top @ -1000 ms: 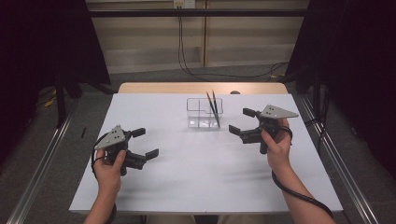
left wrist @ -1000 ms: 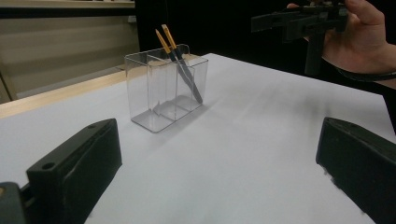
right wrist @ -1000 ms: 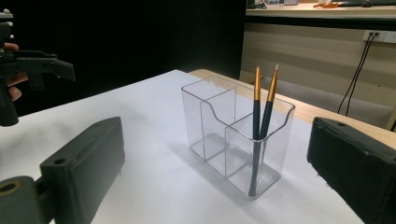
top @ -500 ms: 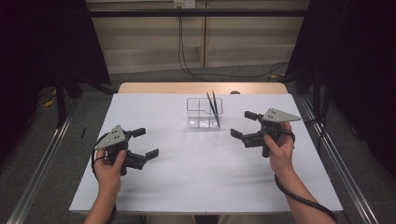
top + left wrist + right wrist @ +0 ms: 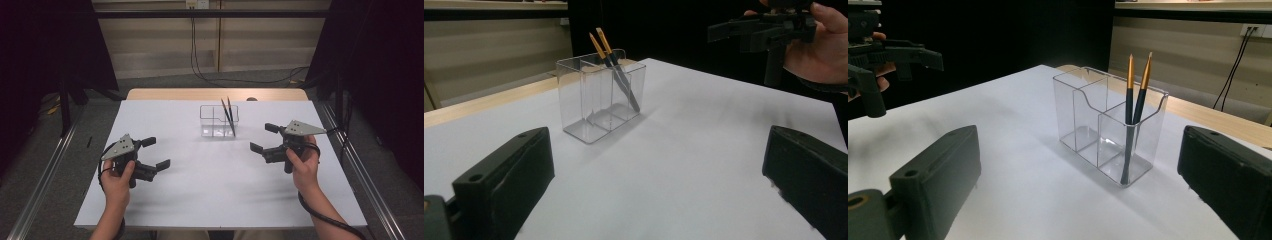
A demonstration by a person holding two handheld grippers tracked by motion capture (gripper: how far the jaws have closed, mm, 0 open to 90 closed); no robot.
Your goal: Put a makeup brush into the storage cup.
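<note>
High view: right gripper (image 5: 264,138) drifting slightly toward 6 o'clock, jaws spread wide, empty; left gripper (image 5: 152,152) staying put, released. Pencils (image 5: 228,116) in holder (image 5: 207,120) untouched, approach pending.

White table (image 5: 200,200); clear compartment holder (image 5: 212,125) standing toward far edge, middle

White table top (image 5: 200,200), grey floor (image 5: 45,150), beige wall (image 5: 150,45), black curtains (image 5: 45,45)
</note>
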